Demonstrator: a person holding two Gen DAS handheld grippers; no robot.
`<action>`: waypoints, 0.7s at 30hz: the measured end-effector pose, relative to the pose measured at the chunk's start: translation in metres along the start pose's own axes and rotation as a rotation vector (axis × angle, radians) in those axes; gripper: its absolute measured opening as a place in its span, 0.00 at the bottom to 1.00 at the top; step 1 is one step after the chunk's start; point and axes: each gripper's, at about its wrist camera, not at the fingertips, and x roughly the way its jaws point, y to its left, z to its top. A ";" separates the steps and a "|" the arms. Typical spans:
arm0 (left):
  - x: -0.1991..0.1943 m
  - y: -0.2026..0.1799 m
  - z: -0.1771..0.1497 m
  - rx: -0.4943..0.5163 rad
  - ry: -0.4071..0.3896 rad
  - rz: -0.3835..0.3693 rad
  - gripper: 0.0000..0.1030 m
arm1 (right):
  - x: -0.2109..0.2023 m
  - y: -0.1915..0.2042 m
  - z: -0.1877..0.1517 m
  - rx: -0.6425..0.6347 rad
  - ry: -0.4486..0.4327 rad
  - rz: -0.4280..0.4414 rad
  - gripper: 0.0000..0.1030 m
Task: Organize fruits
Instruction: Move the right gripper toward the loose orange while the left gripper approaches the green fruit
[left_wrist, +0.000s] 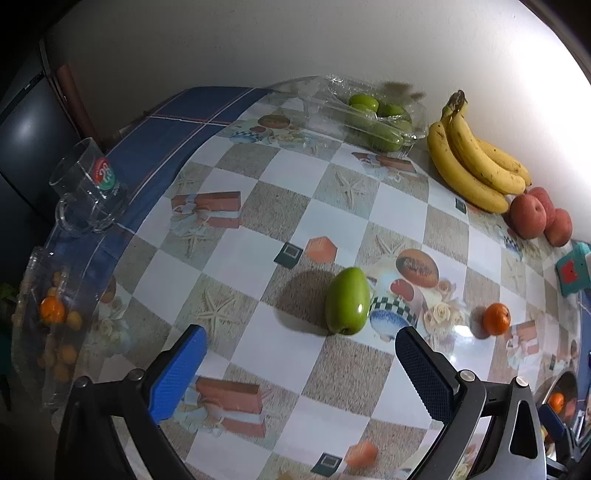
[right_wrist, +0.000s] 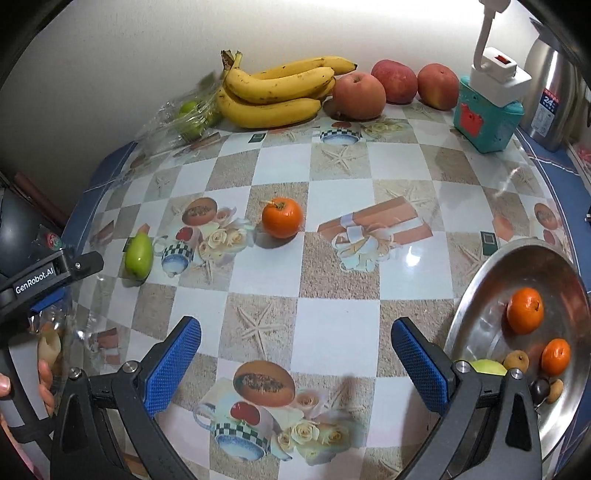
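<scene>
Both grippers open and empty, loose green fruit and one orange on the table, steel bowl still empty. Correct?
Not the bowl. The right wrist view shows the steel bowl already holding two oranges and a few smaller fruits. The rest stands: left gripper and right gripper open, green fruit and orange loose on the table.

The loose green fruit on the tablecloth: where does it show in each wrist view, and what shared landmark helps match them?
Left wrist: the green fruit lies centre frame, just ahead of the open tool.
Right wrist: it lies far left, mid-height, beside the other tool's tip.
Shared landmark: the loose orange on the cloth, to the fruit's right in both views; the bananas lie by the wall.
</scene>
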 end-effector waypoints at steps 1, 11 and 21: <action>0.002 -0.001 0.001 0.001 0.000 -0.008 1.00 | 0.000 0.000 0.001 0.003 -0.005 0.000 1.00; 0.020 -0.016 0.008 0.038 0.004 -0.048 1.00 | 0.009 0.002 0.026 0.036 -0.006 0.033 0.99; 0.029 -0.031 0.013 0.081 -0.014 -0.009 1.00 | 0.024 -0.005 0.064 0.085 0.065 0.002 1.00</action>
